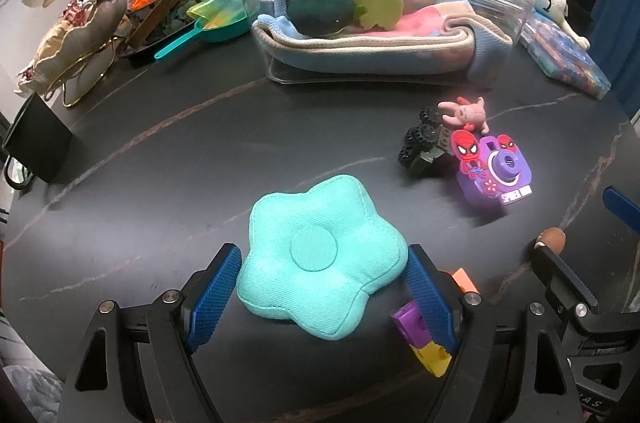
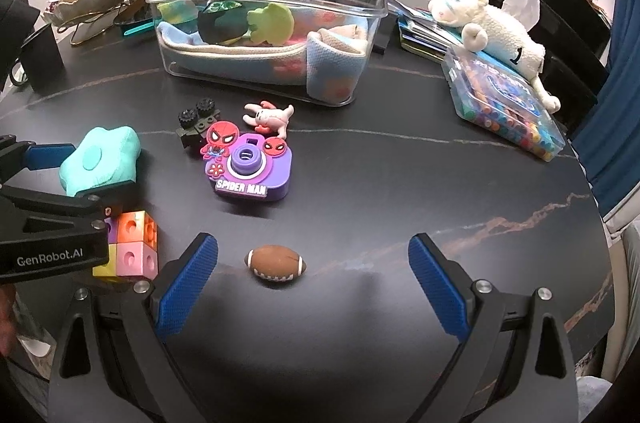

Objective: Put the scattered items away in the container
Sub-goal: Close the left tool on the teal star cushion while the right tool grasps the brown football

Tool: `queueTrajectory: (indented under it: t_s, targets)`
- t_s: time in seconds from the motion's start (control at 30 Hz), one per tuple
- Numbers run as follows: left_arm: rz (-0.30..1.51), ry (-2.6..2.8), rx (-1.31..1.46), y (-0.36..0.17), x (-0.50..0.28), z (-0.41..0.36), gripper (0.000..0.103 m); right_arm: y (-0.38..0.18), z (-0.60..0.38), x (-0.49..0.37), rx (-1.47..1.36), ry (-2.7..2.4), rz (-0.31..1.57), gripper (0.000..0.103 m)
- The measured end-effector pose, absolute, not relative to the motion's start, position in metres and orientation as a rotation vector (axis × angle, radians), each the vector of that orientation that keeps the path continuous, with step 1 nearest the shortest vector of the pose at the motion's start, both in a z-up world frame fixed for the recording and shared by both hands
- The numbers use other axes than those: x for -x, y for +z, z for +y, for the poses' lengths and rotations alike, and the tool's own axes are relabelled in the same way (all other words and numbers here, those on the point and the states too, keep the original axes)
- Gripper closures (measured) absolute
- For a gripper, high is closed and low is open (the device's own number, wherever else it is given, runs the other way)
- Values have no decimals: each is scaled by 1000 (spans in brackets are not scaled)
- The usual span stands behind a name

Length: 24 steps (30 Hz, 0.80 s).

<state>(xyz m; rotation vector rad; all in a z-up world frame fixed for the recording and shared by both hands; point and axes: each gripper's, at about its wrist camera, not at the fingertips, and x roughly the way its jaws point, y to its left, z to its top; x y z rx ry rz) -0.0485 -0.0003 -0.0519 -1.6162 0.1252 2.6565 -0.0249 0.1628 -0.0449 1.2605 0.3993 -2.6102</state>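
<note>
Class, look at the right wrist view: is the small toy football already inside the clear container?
No, the toy football lies on the dark table between the open right claw's fingers, well short of the clear container.

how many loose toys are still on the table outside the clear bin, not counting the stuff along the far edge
6: teal flower cushion between the left gripper fingers, colored cube block beside it, toy football before the right gripper, purple Spider-Man camera, black wheeled brick toy, pink figure. Others may be hidden.
</note>
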Motion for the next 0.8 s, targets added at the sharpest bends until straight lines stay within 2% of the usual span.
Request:
queueTrajectory:
  t_s: [0.8]
  targets:
    - [92, 2663, 1654, -56, 52, -9, 23, -56, 158, 25, -1292, -2573, 434, 8]
